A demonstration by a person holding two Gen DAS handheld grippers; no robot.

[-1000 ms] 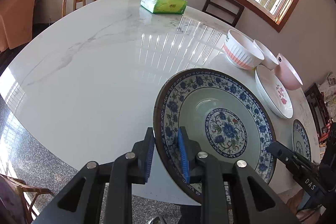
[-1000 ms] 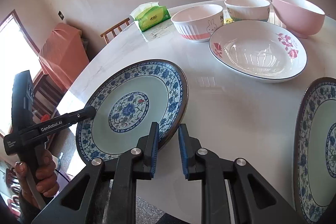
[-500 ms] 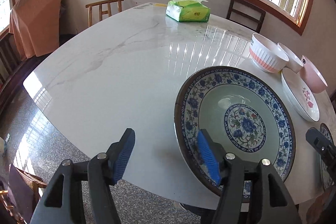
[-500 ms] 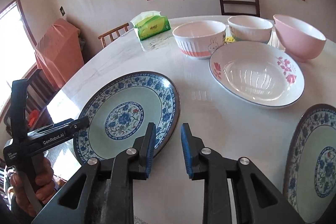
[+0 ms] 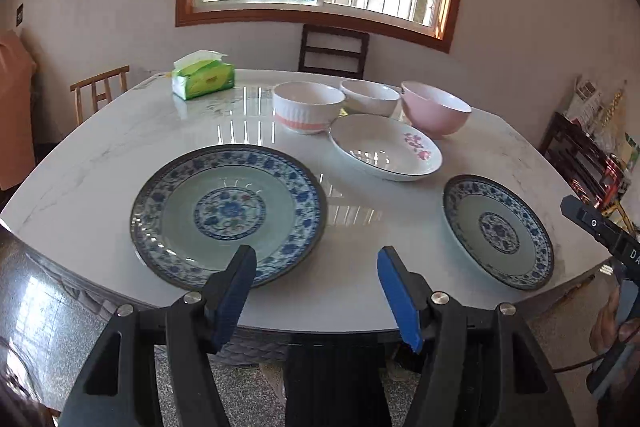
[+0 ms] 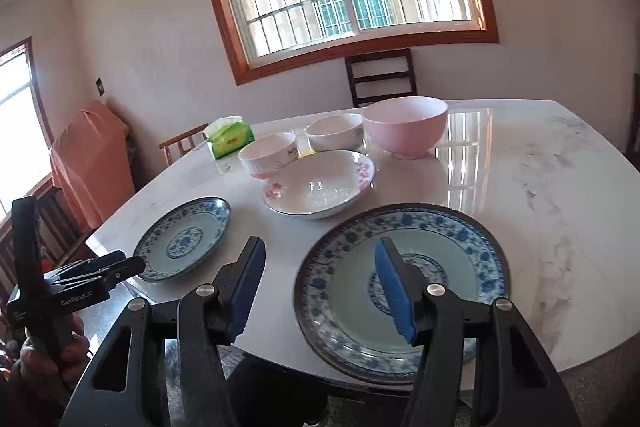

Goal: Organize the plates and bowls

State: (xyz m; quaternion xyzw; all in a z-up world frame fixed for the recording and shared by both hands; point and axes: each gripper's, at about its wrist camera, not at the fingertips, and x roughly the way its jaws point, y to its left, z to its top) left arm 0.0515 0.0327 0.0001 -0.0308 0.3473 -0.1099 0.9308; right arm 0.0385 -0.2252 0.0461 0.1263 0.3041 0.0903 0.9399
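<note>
A large blue-patterned plate [image 5: 228, 213] lies flat at the table's near left; it also shows in the right wrist view [image 6: 176, 239]. A second blue-patterned plate [image 5: 498, 229] lies near right [image 6: 404, 285]. Behind them sit a white floral plate [image 5: 386, 147] [image 6: 320, 187], a ribbed white-and-pink bowl [image 5: 308, 107], a small white bowl [image 5: 370, 97] and a pink bowl [image 5: 434, 109] [image 6: 406, 129]. My left gripper [image 5: 316, 271] is open and empty at the front edge between the blue plates. My right gripper [image 6: 320, 263] is open, its right finger over the second blue plate's near rim.
A green tissue pack [image 5: 203, 75] sits at the back left of the white marble table [image 5: 120, 139]. Wooden chairs stand behind the table, a dark one [image 5: 334, 53] and a light one [image 5: 100, 89]. A cluttered rack [image 5: 592, 151] stands at the right.
Both grippers opened and let go of the large blue plate, which now lies flat. Both drew back from it, and the right gripper swung over to the second blue plate.
</note>
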